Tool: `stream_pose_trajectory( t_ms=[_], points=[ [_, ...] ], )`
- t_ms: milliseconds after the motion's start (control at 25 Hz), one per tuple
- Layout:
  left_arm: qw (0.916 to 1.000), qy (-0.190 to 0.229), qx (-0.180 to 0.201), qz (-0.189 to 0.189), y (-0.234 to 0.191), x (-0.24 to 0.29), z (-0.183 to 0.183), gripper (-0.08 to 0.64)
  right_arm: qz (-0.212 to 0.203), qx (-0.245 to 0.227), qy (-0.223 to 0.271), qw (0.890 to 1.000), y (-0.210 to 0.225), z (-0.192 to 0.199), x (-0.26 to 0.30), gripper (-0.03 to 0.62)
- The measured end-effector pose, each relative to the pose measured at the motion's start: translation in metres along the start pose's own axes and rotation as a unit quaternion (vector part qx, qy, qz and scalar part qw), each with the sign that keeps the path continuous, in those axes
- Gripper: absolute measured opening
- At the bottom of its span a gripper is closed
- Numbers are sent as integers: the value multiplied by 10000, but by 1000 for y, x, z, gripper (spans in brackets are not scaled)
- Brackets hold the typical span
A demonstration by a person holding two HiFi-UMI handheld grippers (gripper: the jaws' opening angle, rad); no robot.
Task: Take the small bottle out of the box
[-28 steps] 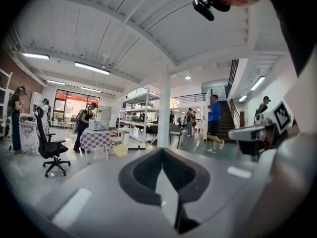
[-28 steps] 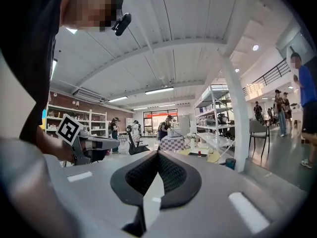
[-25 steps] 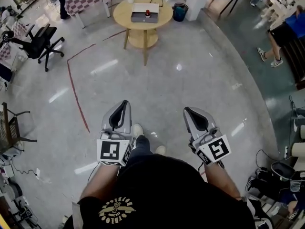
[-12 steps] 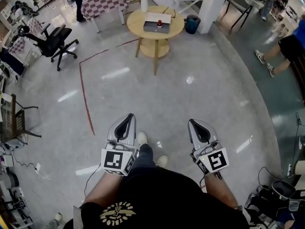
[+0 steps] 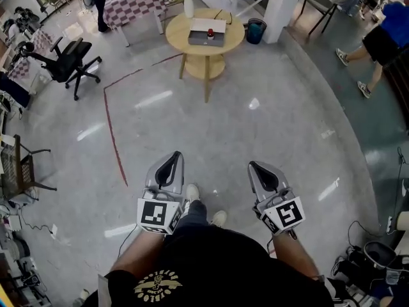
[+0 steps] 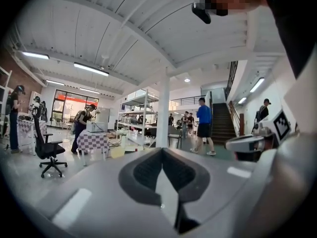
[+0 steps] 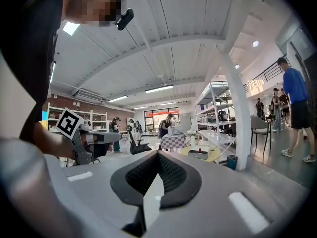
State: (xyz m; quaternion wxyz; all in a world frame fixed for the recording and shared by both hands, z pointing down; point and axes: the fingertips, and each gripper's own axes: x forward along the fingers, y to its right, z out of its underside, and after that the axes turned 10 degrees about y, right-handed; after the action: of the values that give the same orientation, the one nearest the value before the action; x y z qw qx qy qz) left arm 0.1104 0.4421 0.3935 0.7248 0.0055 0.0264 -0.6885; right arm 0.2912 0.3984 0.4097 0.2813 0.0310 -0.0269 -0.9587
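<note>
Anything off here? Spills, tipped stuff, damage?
Nothing stands out. The flat grey box sits flat on the round wooden table, with the small red-topped bottle inside it; it is too far to judge finer detail. Left claw and right claw are shut, empty, well short of the table.

The table [image 5: 177, 36] is pale yellow, the box [image 5: 203, 39] grey, the small bottle [image 5: 210, 34] red.

A black short-sleeved T-shirt [image 5: 223, 261] fills the lower centre of the head view, with a round gold emblem [image 5: 156, 282] at lower left. Dark trousers [image 5: 190, 208] end in pale shoes [image 5: 188, 190]. The left gripper [image 5: 171, 160] and right gripper [image 5: 257, 168] are silver-grey shells with black textured pads [image 7: 171, 175]. Each carries a white cube [image 5: 156, 214] printed with black square markers.
</note>
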Motion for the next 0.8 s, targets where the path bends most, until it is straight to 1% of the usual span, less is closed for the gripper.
stream_pose_trajectory(
  t_ms=[240, 400, 640, 800],
  points=[
    [9998, 37, -48, 180, -27, 47, -3, 0, 163, -149, 59, 9997, 21, -17, 41, 8],
    [9996, 115, 50, 243, -51, 72, -13, 0, 283, -196, 131, 9993, 30, -30, 73, 8],
    [9994, 160, 45, 308, -93, 91, -21, 0, 329, -350, 214, 9986, 22, -44, 123, 8],
    [9993, 207, 15, 315, -128, 99, -24, 0, 374, -318, 273, 9984, 15, -46, 156, 8]
  ],
)
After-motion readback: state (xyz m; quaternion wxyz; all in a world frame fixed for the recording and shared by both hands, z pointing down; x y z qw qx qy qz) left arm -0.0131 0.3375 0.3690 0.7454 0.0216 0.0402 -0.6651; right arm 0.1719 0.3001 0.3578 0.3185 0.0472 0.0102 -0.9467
